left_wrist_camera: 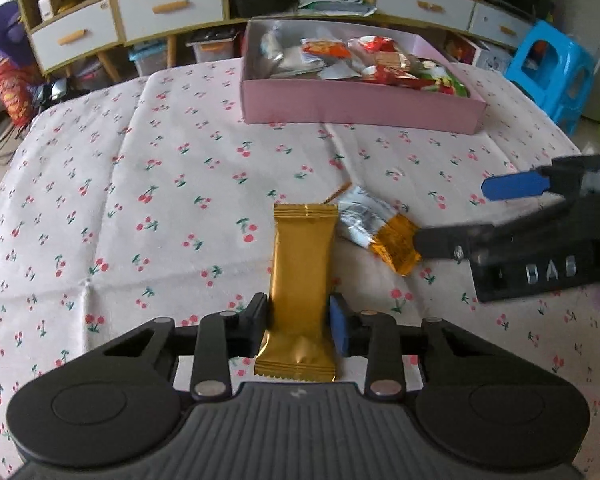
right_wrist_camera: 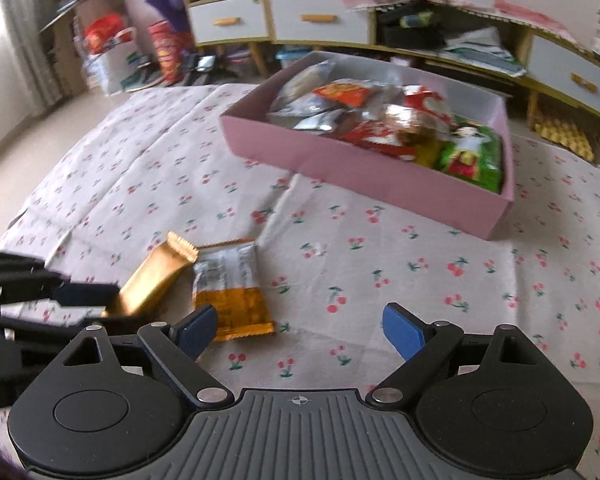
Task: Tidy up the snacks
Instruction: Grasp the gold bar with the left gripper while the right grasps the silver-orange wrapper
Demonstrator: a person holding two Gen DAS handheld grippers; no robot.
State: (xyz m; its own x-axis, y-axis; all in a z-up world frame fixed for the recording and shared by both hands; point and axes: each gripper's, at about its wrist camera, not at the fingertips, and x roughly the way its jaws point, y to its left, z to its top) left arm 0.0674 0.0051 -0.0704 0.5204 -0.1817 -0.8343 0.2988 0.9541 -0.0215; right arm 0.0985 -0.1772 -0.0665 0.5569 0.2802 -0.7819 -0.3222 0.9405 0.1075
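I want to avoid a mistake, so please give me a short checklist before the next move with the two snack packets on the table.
1. Left tool closed on gold packet: ok.
2. Right tool open: ok.
3. Silver-orange packet centred between right tool's fingers: not ok, it lies at the left finger.
4. Pink box has free room: cannot tell.
5. Cloth between packets and box clear: ok.

Wooden cabinets with white drawers line the wall beside a blue stool on pale floor.
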